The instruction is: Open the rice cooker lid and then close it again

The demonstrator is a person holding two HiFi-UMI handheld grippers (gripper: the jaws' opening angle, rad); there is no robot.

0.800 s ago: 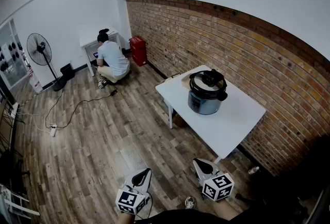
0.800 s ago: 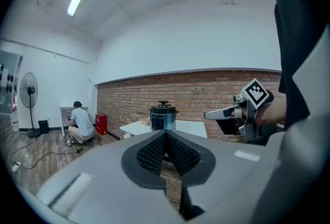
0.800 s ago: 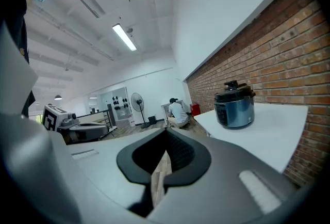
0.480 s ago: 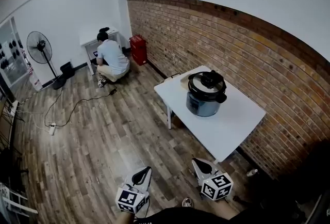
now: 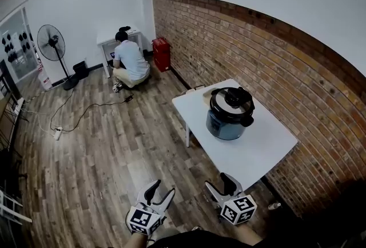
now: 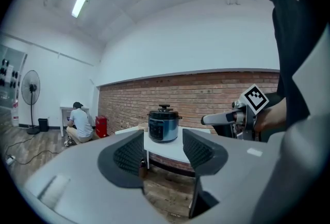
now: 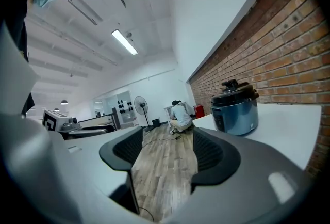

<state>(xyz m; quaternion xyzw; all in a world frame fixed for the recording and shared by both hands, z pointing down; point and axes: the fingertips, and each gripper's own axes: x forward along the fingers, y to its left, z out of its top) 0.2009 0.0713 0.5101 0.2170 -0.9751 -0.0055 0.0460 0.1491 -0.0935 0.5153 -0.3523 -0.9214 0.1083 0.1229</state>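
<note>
Closed rice cooker (image 5: pixel 229 115) sits on the white table (image 5: pixel 260 152), right of centre in the head view, toward the table's upper-left end and near the brick wall (image 5: pixel 274 58). The black lid (image 5: pixel 231 98) is down flat on the pot, with its knob (image 5: pixel 234 91) on top. Body is blue-grey, and a black handle (image 5: pixel 246 121) sticks out at lower right.

Left gripper (image 5: pixel 160 188) and right gripper (image 5: pixel 218 181) are both at the bottom edge of the head view, over the wood floor (image 5: pixel 103 150). Both are well apart from the table and cooker, and nothing touches the cooker.

Left gripper: jaws apart with a moderate gap and nothing in it. Its own view shows the cooker far off, framed in that gap, with the table under it. The right gripper shows at that view's right edge, marker cube (image 6: pixel 255 98) up.

Right gripper: jaws spread wide, empty. Its own view has only floor between the jaws. The cooker is off to the right of the right-hand jaw, on the table, lid shut.

Background:
- A person (image 5: pixel 131 61) crouches at upper left of the head view, back to the camera, by a white desk (image 5: pixel 117 38).
- A pedestal fan (image 5: pixel 51 44) stands further left.
- A red box (image 5: pixel 162 54) sits at the far end of the brick wall.
- A cable (image 5: pixel 86 111) trails over the floor to a power strip (image 5: pixel 57 134) at left.
</note>
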